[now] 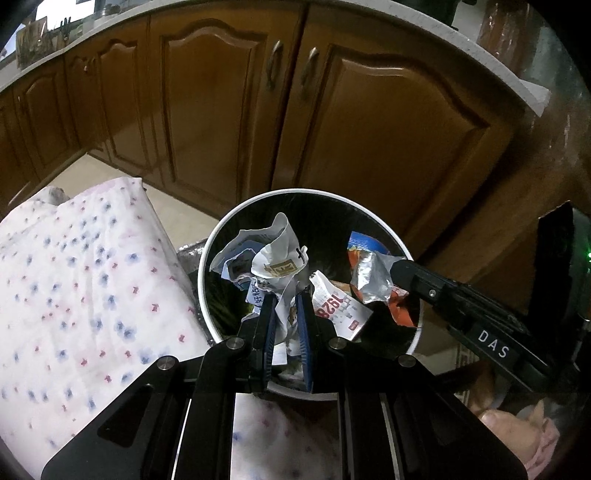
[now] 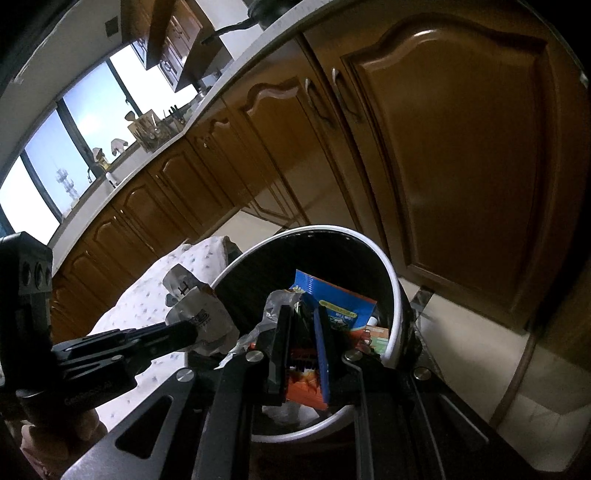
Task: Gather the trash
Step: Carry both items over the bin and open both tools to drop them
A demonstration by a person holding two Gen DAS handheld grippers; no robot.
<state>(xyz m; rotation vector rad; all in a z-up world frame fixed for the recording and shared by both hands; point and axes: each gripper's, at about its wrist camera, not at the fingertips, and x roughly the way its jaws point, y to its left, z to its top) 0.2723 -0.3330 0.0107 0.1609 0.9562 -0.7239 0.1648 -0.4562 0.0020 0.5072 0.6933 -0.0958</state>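
Crumpled paper (image 1: 275, 258) clamped in left gripper (image 1: 283, 295), held over the bin (image 1: 221, 229). Snack wrapper (image 1: 369, 273) pinched in right gripper (image 2: 301, 314), also above the bin mouth. A receipt (image 1: 338, 306) and packets already lie inside. Both pieces collected; dropping them likely remains. Flowered cloth (image 1: 92, 277) lies beside the bin.

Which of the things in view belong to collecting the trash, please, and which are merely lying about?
Part of the job:
- crumpled white paper, clamped in the left tongs
- foil snack wrapper, clamped in the right tongs
- white-rimmed bin, with a receipt inside

Just lying about:
- flowered cloth
- wooden cabinet doors
- worktop
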